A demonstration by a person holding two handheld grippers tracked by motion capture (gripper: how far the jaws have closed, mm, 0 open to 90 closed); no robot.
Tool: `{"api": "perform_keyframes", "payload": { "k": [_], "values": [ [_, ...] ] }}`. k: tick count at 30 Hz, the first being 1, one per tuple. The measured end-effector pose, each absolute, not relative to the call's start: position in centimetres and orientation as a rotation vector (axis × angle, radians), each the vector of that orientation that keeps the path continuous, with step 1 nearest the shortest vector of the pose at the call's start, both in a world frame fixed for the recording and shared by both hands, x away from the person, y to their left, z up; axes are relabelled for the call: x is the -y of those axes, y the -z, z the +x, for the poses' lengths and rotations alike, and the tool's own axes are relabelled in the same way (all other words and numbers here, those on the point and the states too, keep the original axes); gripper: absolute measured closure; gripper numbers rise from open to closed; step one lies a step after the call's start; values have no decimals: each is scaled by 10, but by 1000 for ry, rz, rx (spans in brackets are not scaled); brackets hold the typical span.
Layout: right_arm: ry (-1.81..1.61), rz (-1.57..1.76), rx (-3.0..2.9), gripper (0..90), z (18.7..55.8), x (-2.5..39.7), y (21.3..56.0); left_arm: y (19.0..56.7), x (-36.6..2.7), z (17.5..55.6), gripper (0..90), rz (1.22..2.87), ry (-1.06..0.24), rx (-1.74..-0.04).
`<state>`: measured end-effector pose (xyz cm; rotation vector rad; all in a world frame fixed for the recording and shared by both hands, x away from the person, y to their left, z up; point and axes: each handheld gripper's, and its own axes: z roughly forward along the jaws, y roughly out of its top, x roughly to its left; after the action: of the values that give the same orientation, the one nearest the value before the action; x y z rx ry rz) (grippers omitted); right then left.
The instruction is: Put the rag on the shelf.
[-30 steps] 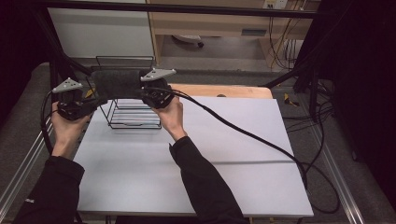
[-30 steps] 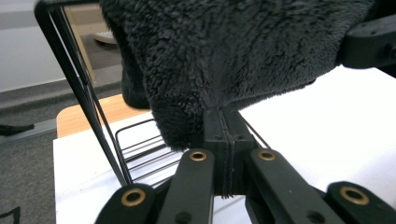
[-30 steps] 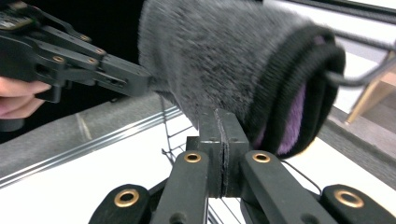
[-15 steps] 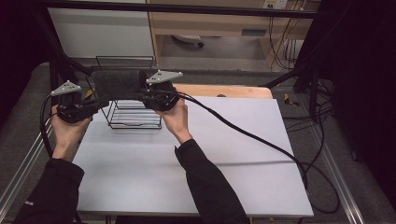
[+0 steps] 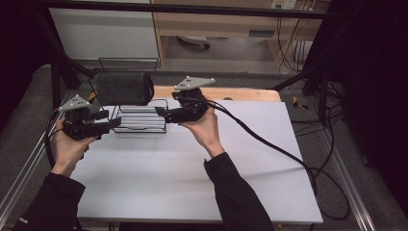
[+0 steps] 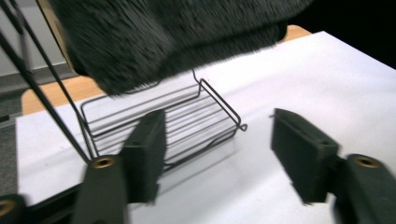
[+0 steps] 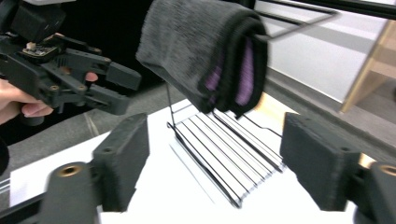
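A folded dark grey towel (image 5: 122, 88) with a purple inner layer hangs over the top bar of a black wire rack (image 5: 142, 121) at the back left of the white table. My left gripper (image 5: 111, 124) sits low, just left of the rack's base, open and holding nothing. My right gripper (image 5: 161, 113) is at the rack's right end, also open and apart from the towel. In the left gripper view the towel (image 6: 177, 37) hangs above the rack (image 6: 163, 121) beyond my left gripper (image 6: 224, 158). In the right gripper view the towel (image 7: 205, 51) hangs beyond my right gripper (image 7: 222, 158).
The white table top (image 5: 192, 173) spreads toward the person. A wooden board (image 5: 240, 93) lies along the back edge. The right gripper's thick cable (image 5: 269, 144) trails across the table to the right. Black frame posts (image 5: 57, 72) stand at the back left.
Both grippers were up at the towel's two ends; they have dropped down and drawn back to the rack's base. The towel stays hanging on the rack.
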<state>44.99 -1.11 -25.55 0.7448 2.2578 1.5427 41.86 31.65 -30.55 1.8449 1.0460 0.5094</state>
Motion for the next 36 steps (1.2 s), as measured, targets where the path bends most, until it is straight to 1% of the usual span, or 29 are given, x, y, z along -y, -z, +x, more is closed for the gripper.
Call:
{"api": "perform_keyframes", "payload": {
  "k": [4,8,18,21,27,31,36],
  "values": [
    [-1552,782,-2258,139,445,35,259,314,-311,414,267,1867,-492,-1040],
    [-1548,824,-2279,88,438,62,268,319,-306,408,215,1877,-500,-1026],
    [-1540,919,-2304,33,422,125,307,346,-294,394,136,1908,-474,-985],
    [-1547,963,-2300,23,419,143,322,356,-288,392,122,1922,-463,-976],
    [-1550,1023,-2288,9,411,172,349,377,-278,385,122,1938,-435,-954],
    [-1539,1045,-2283,4,404,188,366,390,-273,379,122,1980,-443,-937],
    [-1508,1054,-2304,4,396,205,389,405,-273,371,122,1990,-411,-922]
  ]
}}
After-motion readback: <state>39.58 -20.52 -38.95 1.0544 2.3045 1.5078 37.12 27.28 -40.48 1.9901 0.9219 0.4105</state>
